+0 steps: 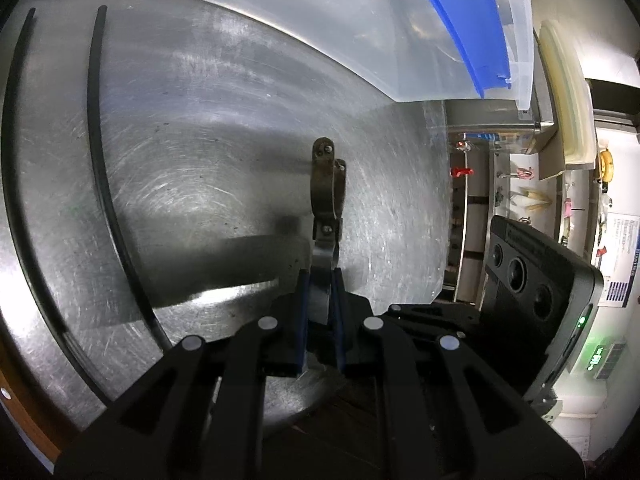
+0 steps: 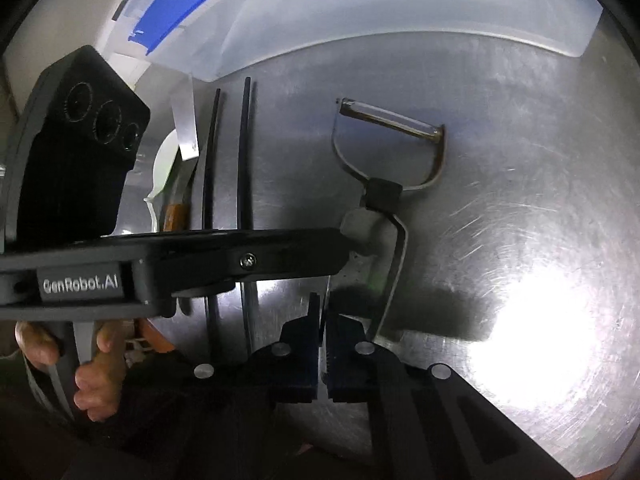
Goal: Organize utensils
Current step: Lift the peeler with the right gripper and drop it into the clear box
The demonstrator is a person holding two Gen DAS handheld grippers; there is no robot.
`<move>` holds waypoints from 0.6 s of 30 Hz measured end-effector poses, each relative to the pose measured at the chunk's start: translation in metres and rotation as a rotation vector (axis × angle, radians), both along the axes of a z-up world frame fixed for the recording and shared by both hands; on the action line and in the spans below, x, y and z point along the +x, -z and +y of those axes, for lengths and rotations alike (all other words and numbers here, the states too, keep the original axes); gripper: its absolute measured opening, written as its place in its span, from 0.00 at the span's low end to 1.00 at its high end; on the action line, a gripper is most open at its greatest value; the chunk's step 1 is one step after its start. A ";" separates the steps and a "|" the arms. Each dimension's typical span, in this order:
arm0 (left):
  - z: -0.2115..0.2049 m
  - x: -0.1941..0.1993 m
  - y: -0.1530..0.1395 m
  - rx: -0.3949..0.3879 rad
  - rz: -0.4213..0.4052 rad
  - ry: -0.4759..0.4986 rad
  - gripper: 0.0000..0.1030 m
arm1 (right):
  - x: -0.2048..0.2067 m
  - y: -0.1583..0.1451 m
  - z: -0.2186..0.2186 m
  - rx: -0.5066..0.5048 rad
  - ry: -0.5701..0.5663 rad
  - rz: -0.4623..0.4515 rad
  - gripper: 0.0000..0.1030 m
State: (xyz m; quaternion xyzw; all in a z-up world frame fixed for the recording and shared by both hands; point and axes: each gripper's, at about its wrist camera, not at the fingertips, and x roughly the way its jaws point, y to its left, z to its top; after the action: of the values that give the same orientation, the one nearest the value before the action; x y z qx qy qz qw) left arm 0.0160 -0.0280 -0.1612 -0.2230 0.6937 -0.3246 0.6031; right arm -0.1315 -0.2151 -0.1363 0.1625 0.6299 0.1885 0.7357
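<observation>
Left wrist view: we keep our left gripper (image 1: pixel 320 276) clamped on the peeler (image 1: pixel 326 188) handle, lifting it clear for sorting; right gripper (image 2: pixel 323 312) closed, empty.

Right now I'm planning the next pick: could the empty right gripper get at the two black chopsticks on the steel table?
Probably not directly. The right gripper is shut and empty, but the left gripper, holding the metal peeler, lies across the two black chopsticks between it and them.
</observation>
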 end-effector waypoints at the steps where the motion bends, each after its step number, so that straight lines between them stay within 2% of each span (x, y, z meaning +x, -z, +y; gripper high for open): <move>1: 0.000 0.000 0.000 0.000 0.000 0.002 0.10 | -0.001 -0.001 -0.001 0.014 -0.002 -0.007 0.04; 5: -0.006 0.001 0.006 0.011 0.026 0.020 0.10 | -0.006 -0.010 0.002 0.049 -0.038 -0.054 0.03; 11: -0.006 0.001 0.001 0.004 0.008 0.003 0.10 | -0.009 -0.013 -0.010 0.093 -0.038 -0.047 0.02; 14: -0.009 -0.003 -0.019 0.009 -0.052 0.031 0.10 | -0.014 -0.027 -0.013 0.124 -0.042 -0.057 0.02; 18: -0.014 -0.012 -0.072 -0.017 -0.195 0.088 0.10 | -0.022 -0.067 -0.015 0.184 -0.042 -0.122 0.02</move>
State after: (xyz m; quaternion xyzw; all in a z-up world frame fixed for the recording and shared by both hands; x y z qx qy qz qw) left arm 0.0043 -0.0424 -0.0893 -0.1649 0.6380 -0.3770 0.6509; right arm -0.1536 -0.2298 -0.0694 0.2046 0.5670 0.2705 0.7506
